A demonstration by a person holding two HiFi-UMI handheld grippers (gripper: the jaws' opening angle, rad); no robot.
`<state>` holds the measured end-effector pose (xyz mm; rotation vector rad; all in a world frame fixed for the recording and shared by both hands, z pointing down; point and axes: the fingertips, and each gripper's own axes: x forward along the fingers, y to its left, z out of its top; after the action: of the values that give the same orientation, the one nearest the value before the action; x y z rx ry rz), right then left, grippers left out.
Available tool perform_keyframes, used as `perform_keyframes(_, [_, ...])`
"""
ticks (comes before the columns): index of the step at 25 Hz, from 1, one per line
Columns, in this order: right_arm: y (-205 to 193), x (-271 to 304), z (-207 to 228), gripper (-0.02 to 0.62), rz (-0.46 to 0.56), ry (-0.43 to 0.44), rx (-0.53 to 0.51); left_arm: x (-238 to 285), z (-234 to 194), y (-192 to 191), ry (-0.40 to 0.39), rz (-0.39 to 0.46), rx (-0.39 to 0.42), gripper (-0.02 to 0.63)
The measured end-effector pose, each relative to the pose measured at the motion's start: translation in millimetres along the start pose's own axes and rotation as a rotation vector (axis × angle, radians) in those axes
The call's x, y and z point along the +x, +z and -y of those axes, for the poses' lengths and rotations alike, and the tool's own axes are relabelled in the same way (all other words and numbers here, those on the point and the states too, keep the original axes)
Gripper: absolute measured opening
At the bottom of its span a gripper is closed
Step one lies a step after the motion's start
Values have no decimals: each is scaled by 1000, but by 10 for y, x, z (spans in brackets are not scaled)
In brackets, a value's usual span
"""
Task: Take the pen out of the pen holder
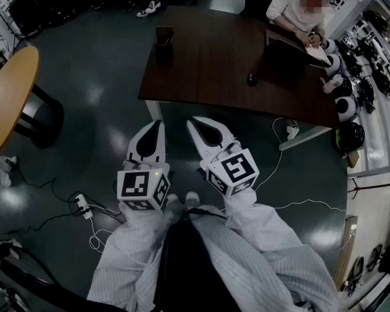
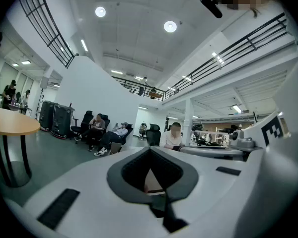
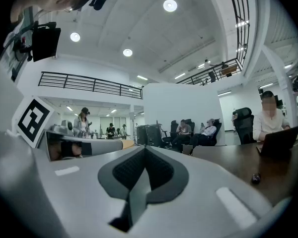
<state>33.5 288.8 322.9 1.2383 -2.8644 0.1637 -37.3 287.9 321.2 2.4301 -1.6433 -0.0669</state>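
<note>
A dark pen holder (image 1: 164, 39) with dark pens in it stands near the far left corner of the dark brown table (image 1: 208, 64). Both grippers are held level side by side over the floor, short of the table's near edge. My left gripper (image 1: 159, 126) is shut with nothing between its jaws, and the left gripper view shows its pads (image 2: 150, 168) meeting. My right gripper (image 1: 192, 122) is shut and empty too, its pads (image 3: 145, 168) closed together in the right gripper view. Neither gripper view shows the pen holder.
A person (image 1: 298, 10) sits at the table's far right behind a laptop (image 1: 287, 49), with a small dark mouse (image 1: 251, 79) beside it. A round wooden table (image 1: 10, 96) stands at the left. Power strips (image 1: 83, 205) and cables lie on the floor.
</note>
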Motion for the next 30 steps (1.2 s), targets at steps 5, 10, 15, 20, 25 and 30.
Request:
perform_keyframes(5, [20,-51,36,2,9,6,13,5,48,-2,14,0,2,5])
perform_keyframes(10, [30,-97,82,2,28,15,26,26,90,-25,27,1,3,4])
perform_keyframes(15, [-35,-6,155,2,26,24,52,73,26,-79,42,-6,2,4])
perform_keyframes(20, [-182,394,242,2,-10,37,75,272,-338,-158,68,-29,-16,5])
perform_keyframes(25, [-314,1196,506,2,-35,12,105,819,-994,-162,57,-61,-15,5])
perform_keyframes(30, [-283,2172,855,2,-34,-71,117,1582,-1754,-20,-16,-93,1,5])
